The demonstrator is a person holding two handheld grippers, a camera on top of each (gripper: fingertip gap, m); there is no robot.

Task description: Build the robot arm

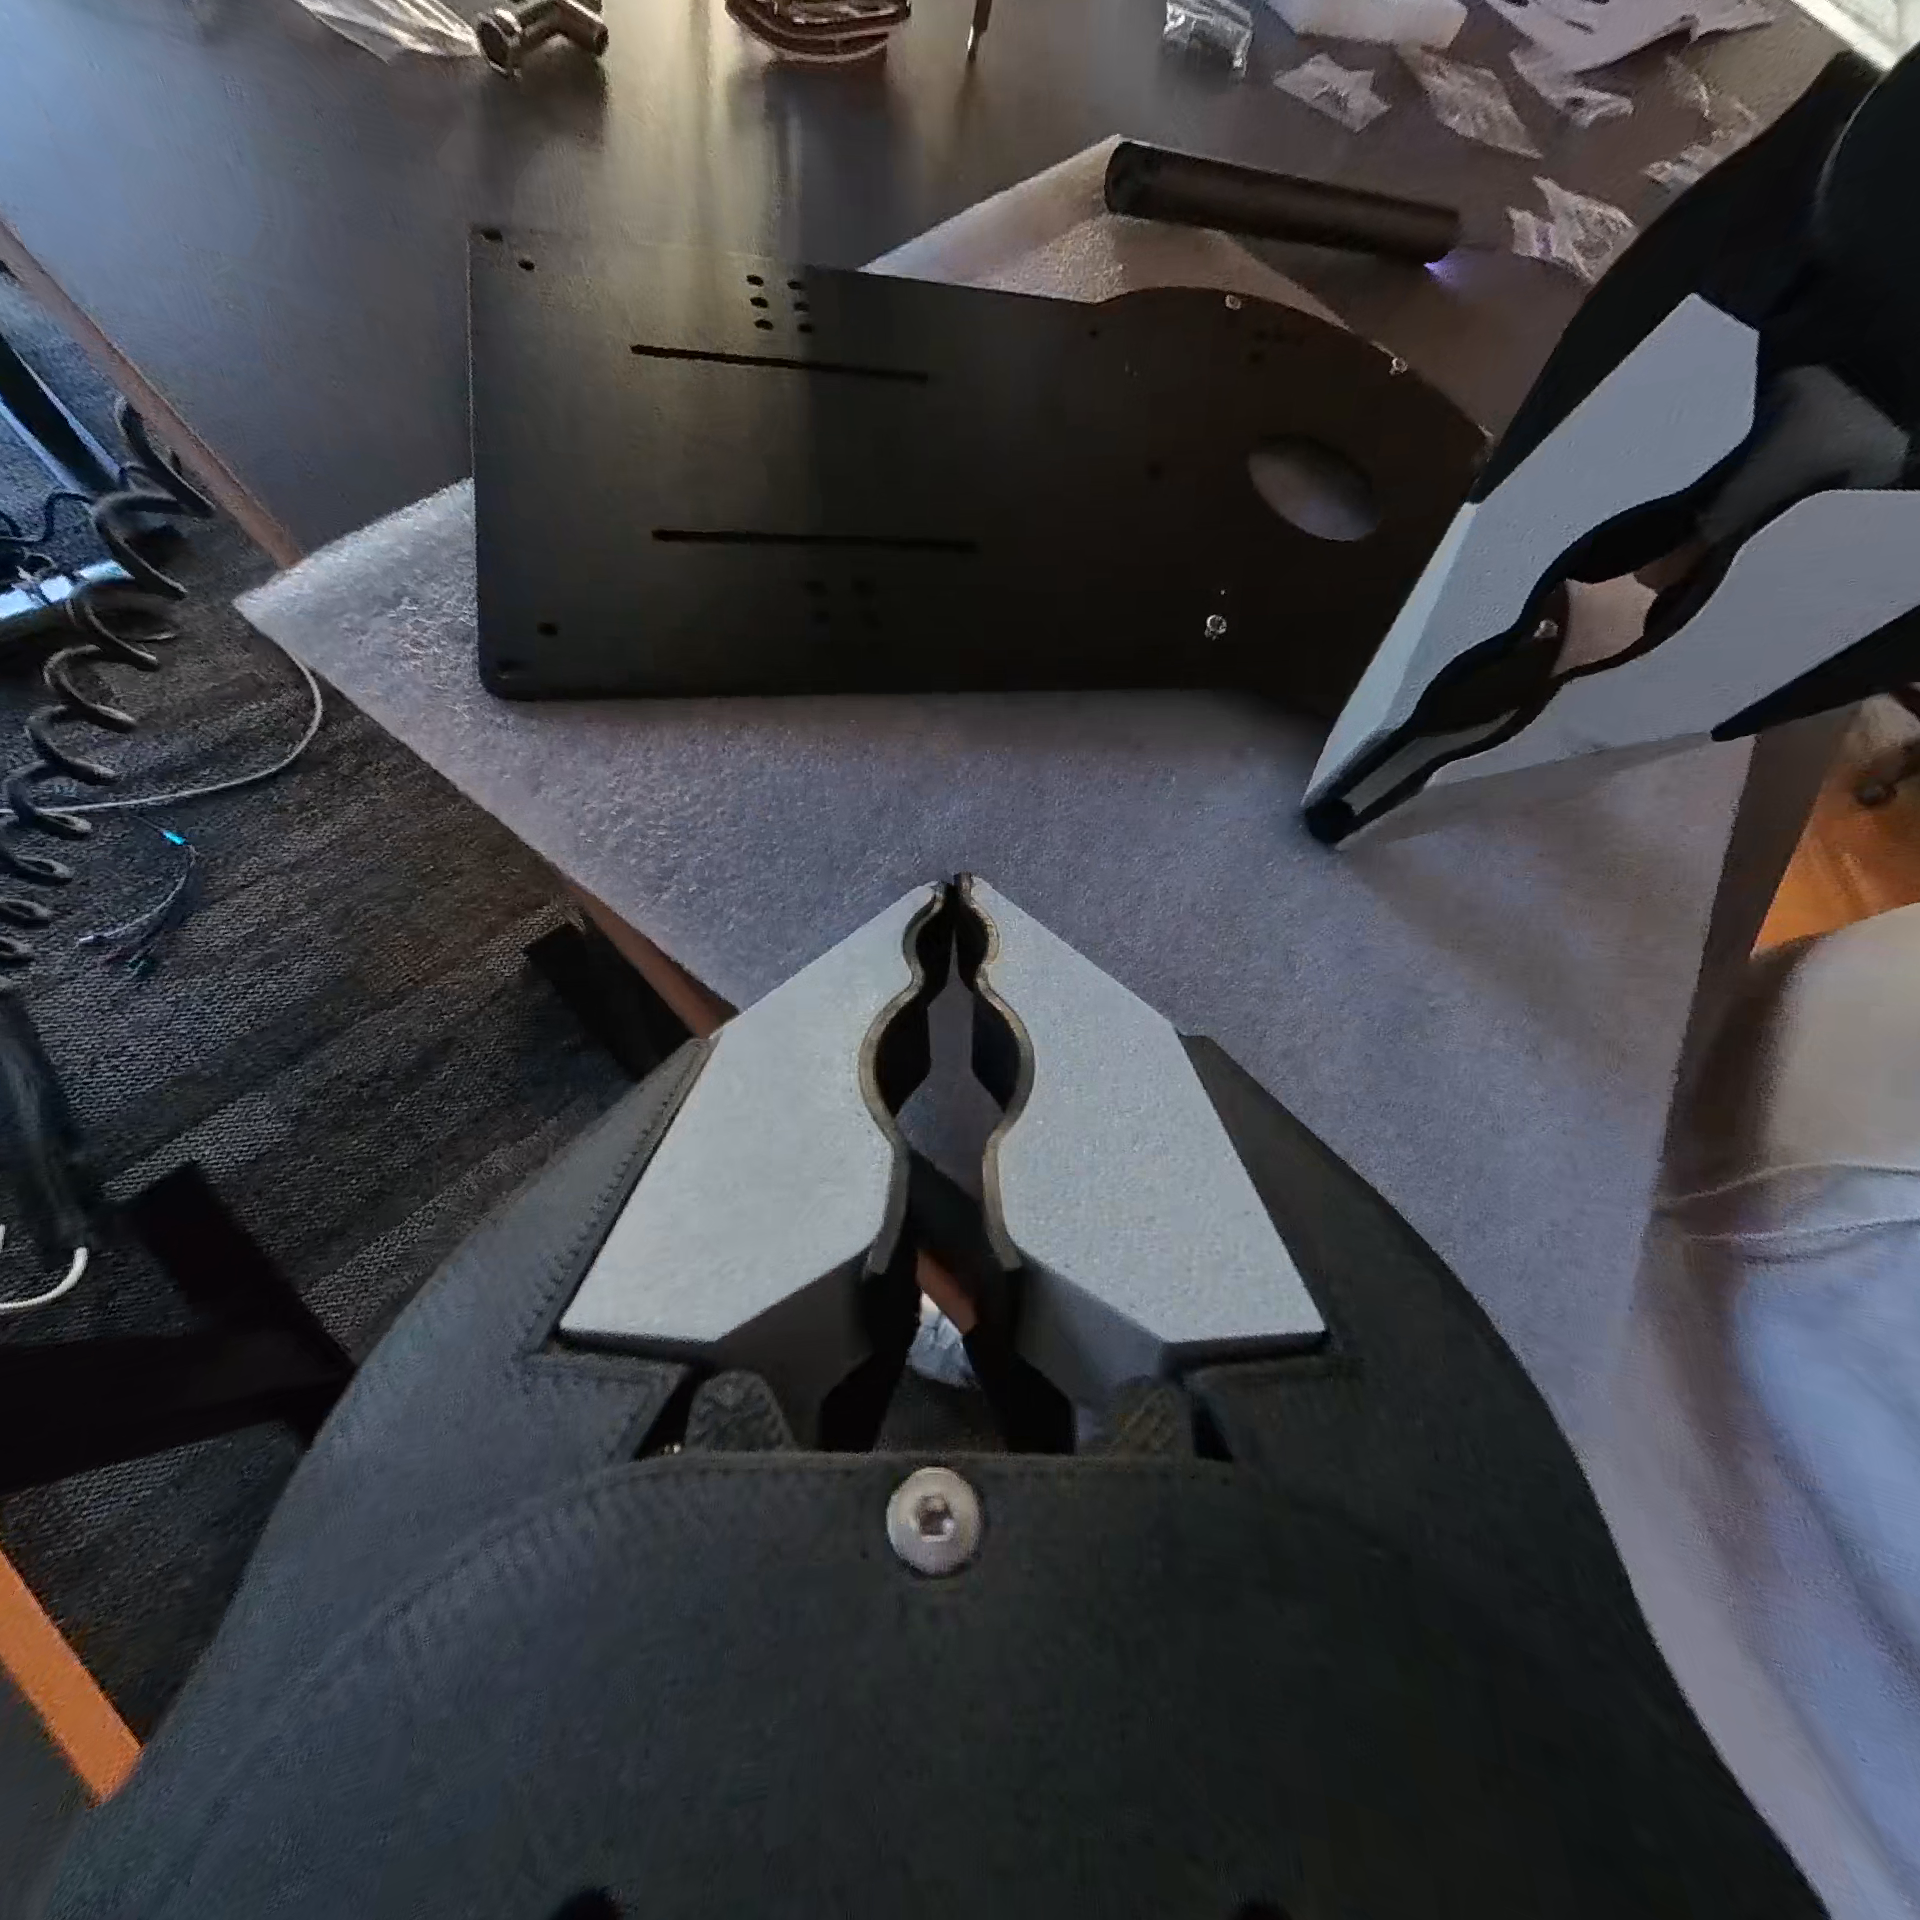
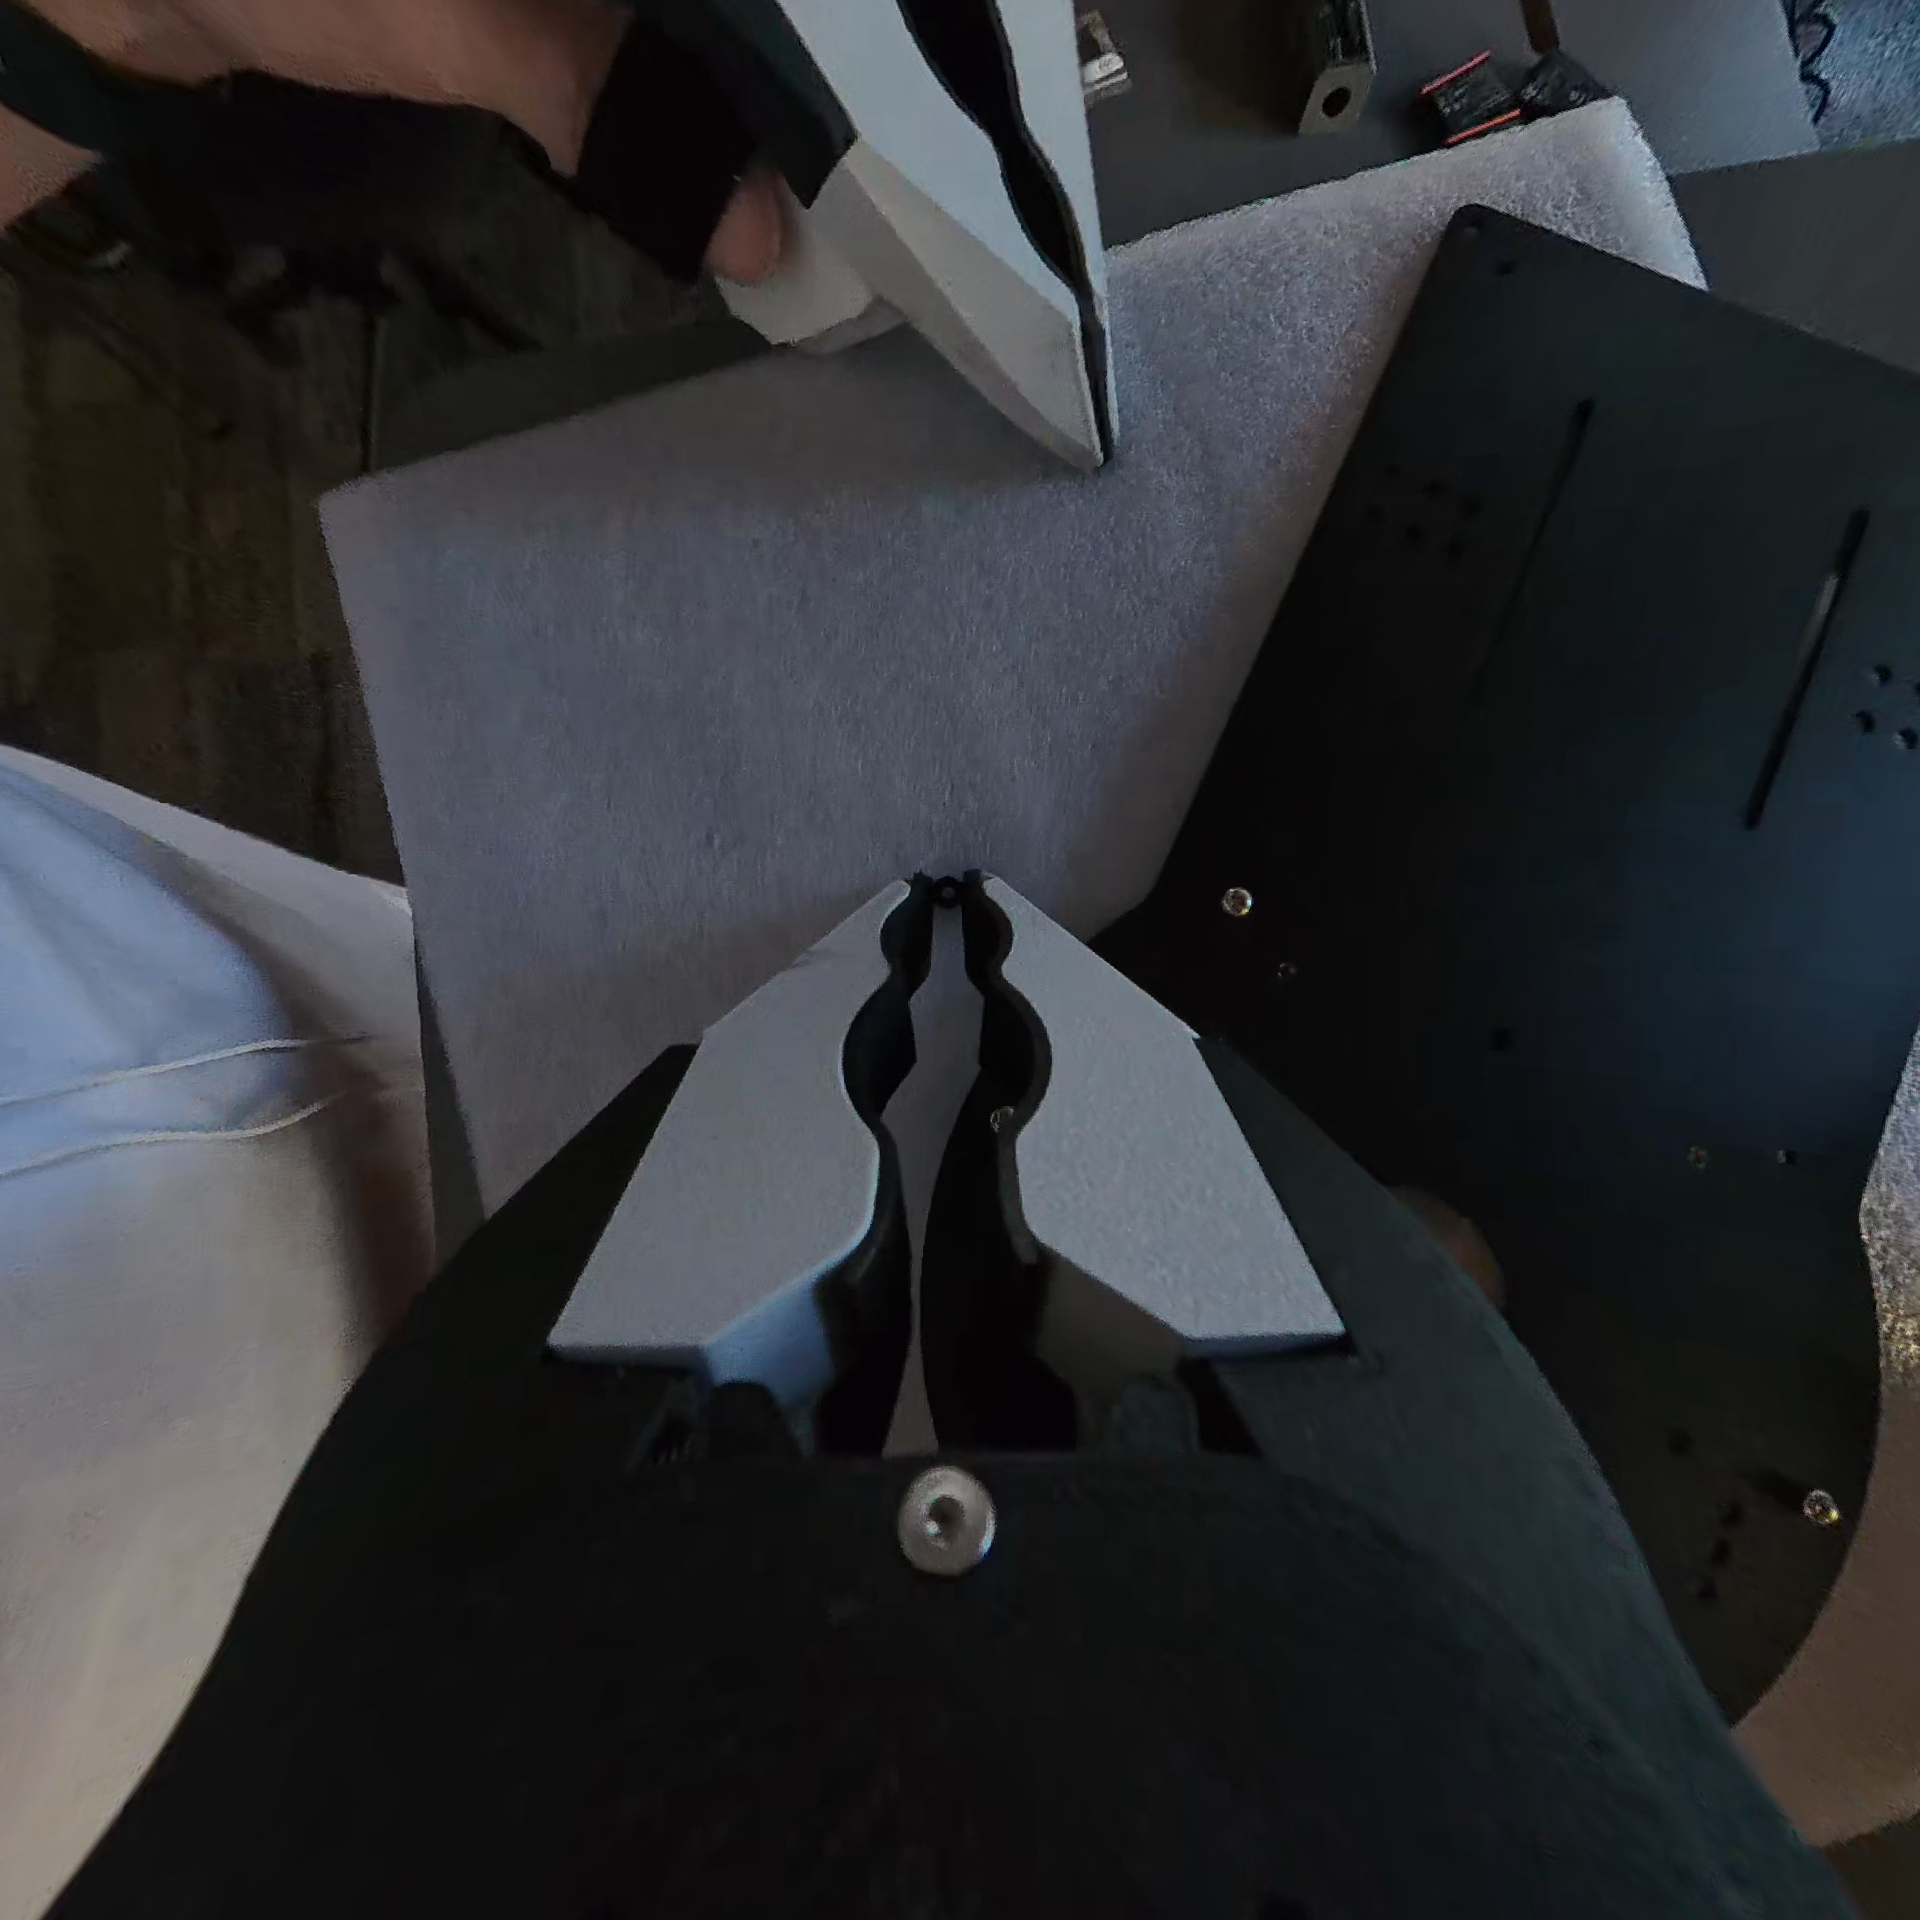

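Black metal plate [image 1: 935, 499] with two long slots, hole clusters, one large round hole and small silver screws lay flat on the white foam sheet [image 1: 831, 810]; right gripper [image 2: 943, 883], beside the plate's edge, pinched a tiny black ring [image 2: 944, 891]; left gripper [image 1: 954, 885] closed, empty, above the foam, apart from the plate.

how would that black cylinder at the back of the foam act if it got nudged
The black cylinder lies on its side on the foam sheet, so it would probably roll. It looks rigid. The foam's rough surface may slow it.
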